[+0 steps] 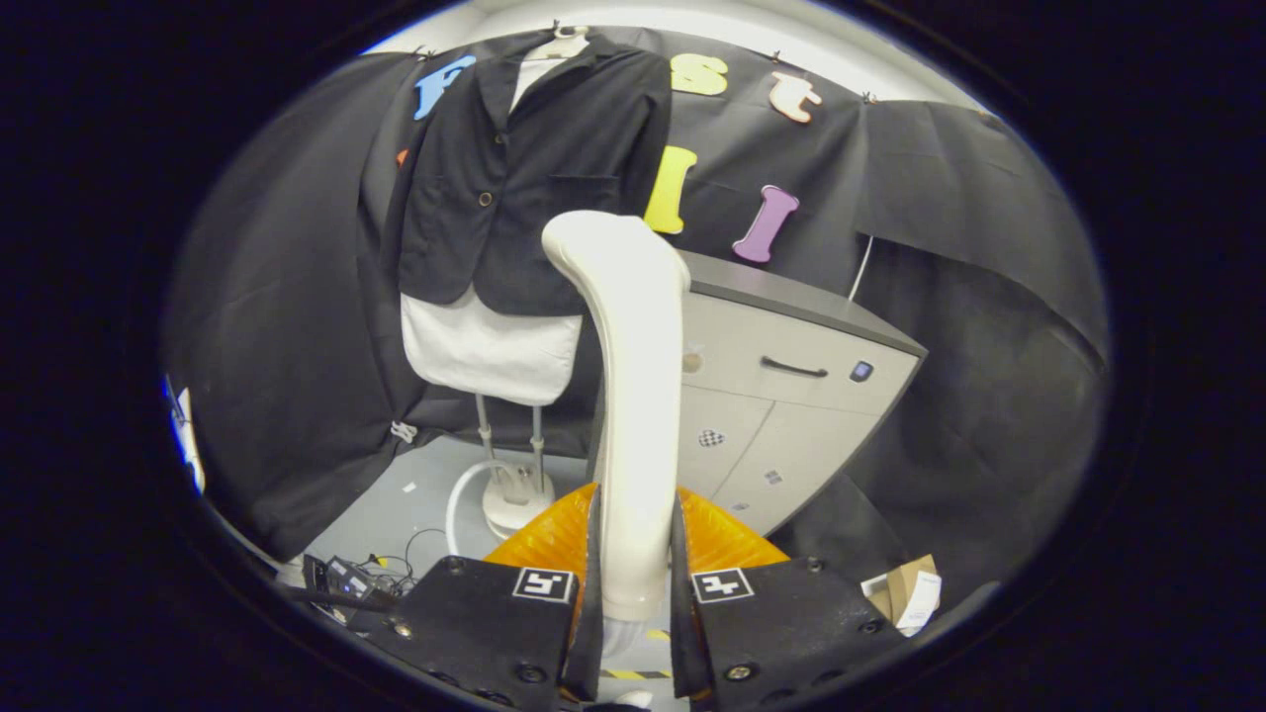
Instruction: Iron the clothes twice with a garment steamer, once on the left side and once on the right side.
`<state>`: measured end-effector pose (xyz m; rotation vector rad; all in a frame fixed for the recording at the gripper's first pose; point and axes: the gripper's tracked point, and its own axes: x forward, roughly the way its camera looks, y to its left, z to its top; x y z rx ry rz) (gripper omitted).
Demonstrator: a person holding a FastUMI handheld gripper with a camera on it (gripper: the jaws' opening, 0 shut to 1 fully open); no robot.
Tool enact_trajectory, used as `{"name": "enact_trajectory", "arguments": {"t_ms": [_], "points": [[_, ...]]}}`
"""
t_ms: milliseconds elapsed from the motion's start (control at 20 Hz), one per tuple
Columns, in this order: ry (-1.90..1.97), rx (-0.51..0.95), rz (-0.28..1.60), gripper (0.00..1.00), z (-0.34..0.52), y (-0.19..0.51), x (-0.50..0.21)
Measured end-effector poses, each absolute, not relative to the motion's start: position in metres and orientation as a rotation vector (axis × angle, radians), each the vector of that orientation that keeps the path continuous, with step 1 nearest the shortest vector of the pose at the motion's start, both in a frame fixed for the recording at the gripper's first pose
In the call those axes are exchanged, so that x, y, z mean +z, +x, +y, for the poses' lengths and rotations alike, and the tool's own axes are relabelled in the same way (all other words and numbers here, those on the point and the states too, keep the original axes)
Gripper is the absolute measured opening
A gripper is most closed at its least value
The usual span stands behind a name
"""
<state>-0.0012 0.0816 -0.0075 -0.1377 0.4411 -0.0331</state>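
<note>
Both tool [634, 554] fingers against steamer [633, 396] handle

I see black cloth [297, 326] draped as the booth's wall, clipped along its top edge beneath a pale strip of wall [752, 25]. A light grey cabinet [791, 415] with a dark top, a dark handle and small markers on its doors stands against the cloth. The floor [396, 504] is pale grey; cables [396, 564] lie on it, and a cardboard box [905, 588] sits beside the cabinet's base.
</note>
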Motion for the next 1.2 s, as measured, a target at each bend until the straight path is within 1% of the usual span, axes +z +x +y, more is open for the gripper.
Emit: {"name": "enact_trajectory", "arguments": {"t_ms": [250, 550, 850, 1200], "points": [[-0.106, -0.016, 0.474, 0.30, 0.019, -0.043, -0.021], [-0.051, -0.012, 0.498, 0.30, -0.034, -0.069, -0.037], [-0.017, -0.017, 0.507, 0.31, -0.054, -0.081, -0.056], [-0.006, -0.030, 0.521, 0.31, -0.051, -0.086, -0.061]]}}
